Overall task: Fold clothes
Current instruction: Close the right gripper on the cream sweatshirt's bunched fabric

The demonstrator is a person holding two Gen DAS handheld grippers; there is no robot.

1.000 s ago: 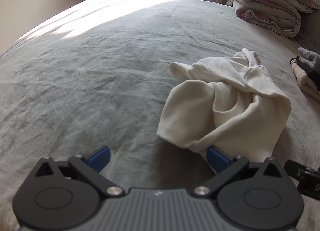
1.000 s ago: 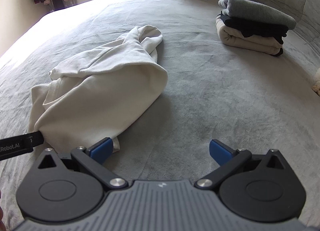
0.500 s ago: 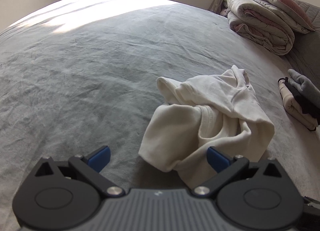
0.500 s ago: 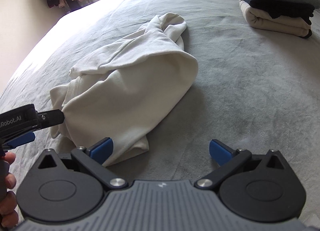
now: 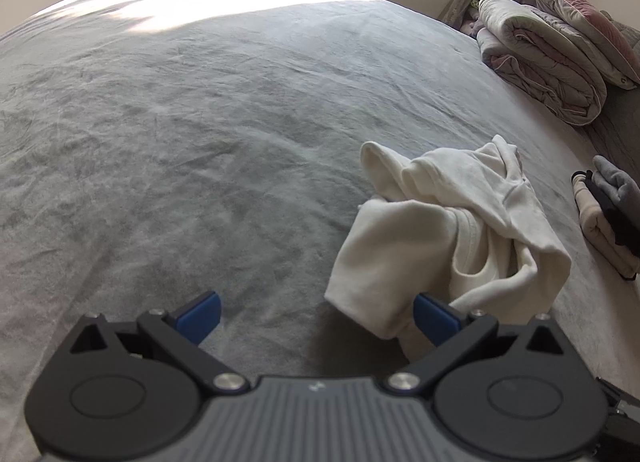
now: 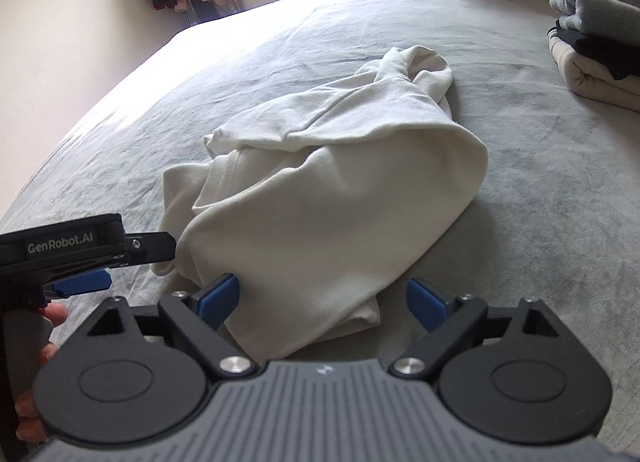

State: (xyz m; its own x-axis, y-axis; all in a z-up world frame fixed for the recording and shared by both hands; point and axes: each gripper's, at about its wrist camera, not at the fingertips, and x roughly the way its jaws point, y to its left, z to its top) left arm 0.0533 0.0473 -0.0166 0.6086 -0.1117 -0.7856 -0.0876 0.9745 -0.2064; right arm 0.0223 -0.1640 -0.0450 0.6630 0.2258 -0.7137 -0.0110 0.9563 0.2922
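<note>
Both my grippers are unclenched: the crumpled cream cotton shirt (image 6: 332, 197) lies lengthwise ahead, its near hem between my right gripper's (image 6: 322, 300) closing jaws, nearer than my left gripper (image 5: 316, 316).

A crumpled shirt (image 6: 332, 197) lies on the bed (image 6: 500, 189), folded clothes (image 6: 596, 65) to its right.

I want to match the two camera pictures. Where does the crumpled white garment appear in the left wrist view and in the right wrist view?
Left wrist view: the white garment lies right of centre, its near edge at the right blue finger.
Right wrist view: it fills the centre, its near end between the blue fingers.
Shared landmark: the stack of folded clothes at the right edge in both views.
</note>
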